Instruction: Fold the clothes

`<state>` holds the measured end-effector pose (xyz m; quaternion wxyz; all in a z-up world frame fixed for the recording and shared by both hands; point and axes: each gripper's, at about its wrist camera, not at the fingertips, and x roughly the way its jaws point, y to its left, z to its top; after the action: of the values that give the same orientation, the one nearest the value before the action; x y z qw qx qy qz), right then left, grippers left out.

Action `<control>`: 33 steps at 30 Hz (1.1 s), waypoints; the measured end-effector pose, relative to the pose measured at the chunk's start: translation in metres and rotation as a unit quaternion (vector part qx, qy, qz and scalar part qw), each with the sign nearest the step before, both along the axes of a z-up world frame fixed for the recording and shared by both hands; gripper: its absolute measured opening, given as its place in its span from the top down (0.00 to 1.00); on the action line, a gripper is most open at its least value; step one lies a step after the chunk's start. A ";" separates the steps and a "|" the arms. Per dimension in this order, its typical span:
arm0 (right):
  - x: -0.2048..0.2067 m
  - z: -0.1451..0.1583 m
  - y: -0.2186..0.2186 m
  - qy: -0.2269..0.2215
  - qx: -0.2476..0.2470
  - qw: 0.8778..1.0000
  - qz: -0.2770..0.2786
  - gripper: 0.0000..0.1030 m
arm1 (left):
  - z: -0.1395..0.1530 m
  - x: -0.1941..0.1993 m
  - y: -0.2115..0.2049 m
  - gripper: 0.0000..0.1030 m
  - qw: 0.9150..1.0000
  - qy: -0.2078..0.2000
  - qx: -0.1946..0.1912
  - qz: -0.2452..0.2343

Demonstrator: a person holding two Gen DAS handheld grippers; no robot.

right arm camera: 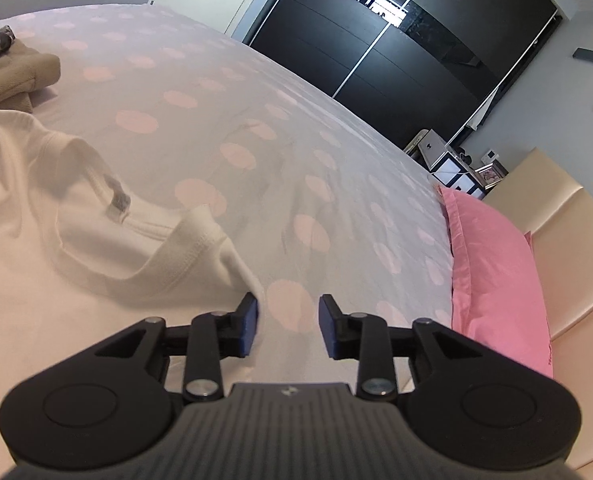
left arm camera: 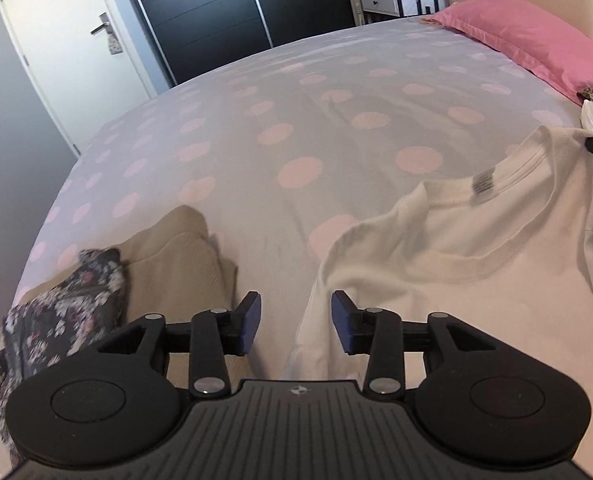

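At the bottom centre of the left wrist view, the left gripper (left arm camera: 296, 322) holds its blue-padded black fingers apart with nothing between them, just above the edge of a white cotton T-shirt (left arm camera: 476, 248) that lies spread across the lower right. In the lower left sits a folded beige garment (left arm camera: 176, 256) with a dark floral cloth (left arm camera: 64, 312) beside it. In the right wrist view, the right gripper (right arm camera: 288, 326) also has its fingers parted and empty, beside the shirt's shoulder at lower left. Beneath everything stretches a white bedspread with pink dots (left arm camera: 296, 120). Farther off, a pink pillow (left arm camera: 536, 44) rests at upper right, a black sliding wardrobe (left arm camera: 236, 4) behind.
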<state>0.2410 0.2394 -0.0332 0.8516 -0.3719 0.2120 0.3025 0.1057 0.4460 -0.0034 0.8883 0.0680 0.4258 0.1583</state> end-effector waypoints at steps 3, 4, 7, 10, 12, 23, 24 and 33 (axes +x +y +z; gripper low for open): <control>-0.012 0.017 -0.024 -0.001 0.003 1.000 0.000 0.59 | 0.010 -0.026 -0.002 0.61 1.000 -0.001 0.003 0.000; -0.014 0.024 -0.034 0.004 0.008 1.000 -0.001 0.58 | 0.014 -0.034 -0.004 0.61 1.000 0.000 0.006 0.002; -0.013 0.044 -0.061 0.057 0.033 0.998 -0.003 0.47 | 0.023 -0.058 -0.010 0.60 1.000 0.003 0.011 0.008; -0.007 0.062 -0.085 0.158 0.080 0.984 -0.002 0.45 | 0.030 -0.078 -0.020 0.60 1.000 0.006 0.016 0.008; -0.008 0.070 -0.095 0.176 0.102 0.979 -0.011 0.45 | 0.033 -0.087 -0.027 0.60 1.000 0.007 0.017 0.006; -0.025 0.057 -0.101 0.200 0.103 0.973 -0.042 0.45 | 0.030 -0.083 -0.029 0.60 1.000 -0.012 0.006 0.018; -0.024 0.052 -0.098 0.208 0.105 0.971 -0.044 0.45 | 0.025 -0.078 -0.028 0.60 1.000 -0.013 0.003 0.016; 0.008 -0.007 -0.049 0.278 0.111 0.952 -0.065 0.45 | -0.027 -0.023 -0.018 0.59 1.000 0.002 -0.014 0.002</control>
<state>0.2485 0.1906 -0.0403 0.8127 -0.1619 0.4292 0.3593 0.0827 0.4281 -0.0307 0.8879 0.0550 0.4299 0.1542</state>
